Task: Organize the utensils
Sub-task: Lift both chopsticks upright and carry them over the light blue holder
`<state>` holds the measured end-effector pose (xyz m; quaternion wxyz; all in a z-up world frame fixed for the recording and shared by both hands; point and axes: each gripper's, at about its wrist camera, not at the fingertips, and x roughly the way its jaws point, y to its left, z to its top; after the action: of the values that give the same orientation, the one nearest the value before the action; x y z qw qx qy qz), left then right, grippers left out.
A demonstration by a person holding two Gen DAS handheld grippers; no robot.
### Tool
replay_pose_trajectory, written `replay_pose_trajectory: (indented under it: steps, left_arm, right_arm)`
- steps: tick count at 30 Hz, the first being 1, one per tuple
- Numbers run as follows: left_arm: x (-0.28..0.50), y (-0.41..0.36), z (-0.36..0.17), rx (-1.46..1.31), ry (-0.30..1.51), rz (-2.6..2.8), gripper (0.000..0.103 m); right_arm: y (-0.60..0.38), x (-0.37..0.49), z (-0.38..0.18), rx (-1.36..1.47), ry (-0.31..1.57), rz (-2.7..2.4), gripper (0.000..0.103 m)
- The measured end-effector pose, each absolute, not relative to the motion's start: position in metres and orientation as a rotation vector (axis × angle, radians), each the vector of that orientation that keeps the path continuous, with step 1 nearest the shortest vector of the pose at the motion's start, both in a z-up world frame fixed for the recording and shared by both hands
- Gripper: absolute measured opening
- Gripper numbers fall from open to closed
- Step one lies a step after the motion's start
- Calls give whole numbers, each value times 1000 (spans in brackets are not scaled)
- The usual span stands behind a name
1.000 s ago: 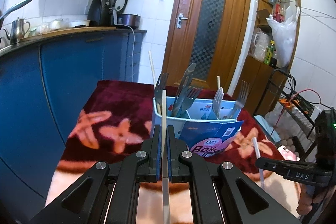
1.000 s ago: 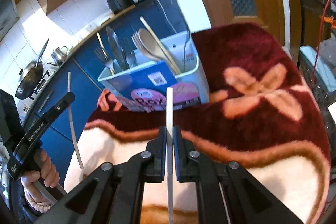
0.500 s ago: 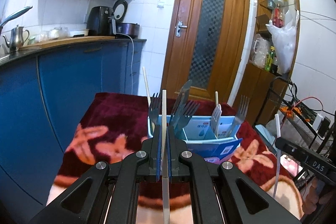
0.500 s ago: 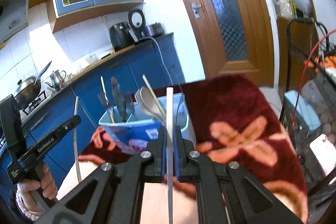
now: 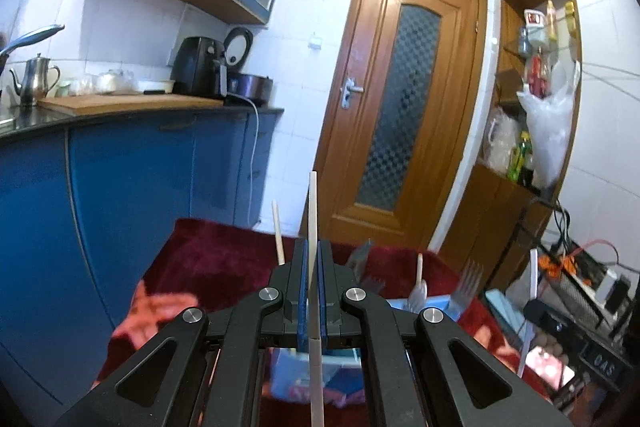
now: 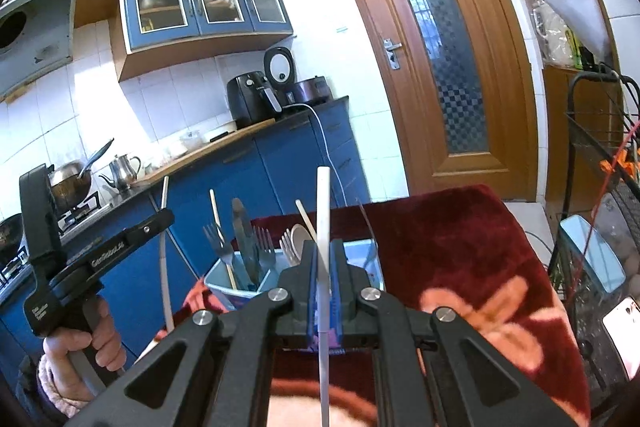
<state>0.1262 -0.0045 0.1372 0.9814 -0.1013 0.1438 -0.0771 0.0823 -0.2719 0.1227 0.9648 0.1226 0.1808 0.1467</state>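
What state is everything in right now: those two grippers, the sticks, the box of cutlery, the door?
Left gripper: shut on a chopstick, held upright.
Right gripper: shut on a white chopstick, upright.
Box: open-topped, upright on the blanket, holding forks, a knife and spoons standing up.
Door: closed.

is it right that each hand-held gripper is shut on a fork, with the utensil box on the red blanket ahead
Not forks. The right wrist view shows the right hand-held gripper and the left hand-held gripper each shut on a chopstick. The rest holds: the utensil box sits on the red blanket.
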Motion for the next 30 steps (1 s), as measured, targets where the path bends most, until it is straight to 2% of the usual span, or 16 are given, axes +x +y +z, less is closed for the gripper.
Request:
replay_pose_trajectory:
  steps: [15,30]
  left_arm:
    - [159,-9,143,-253,99,-78,4]
    - [178,-23,108,-222,104,-68,4]
  right_arm:
    - [-269,112,141,214,251,293,8]
    - [-251,150,131,156,115,275,8]
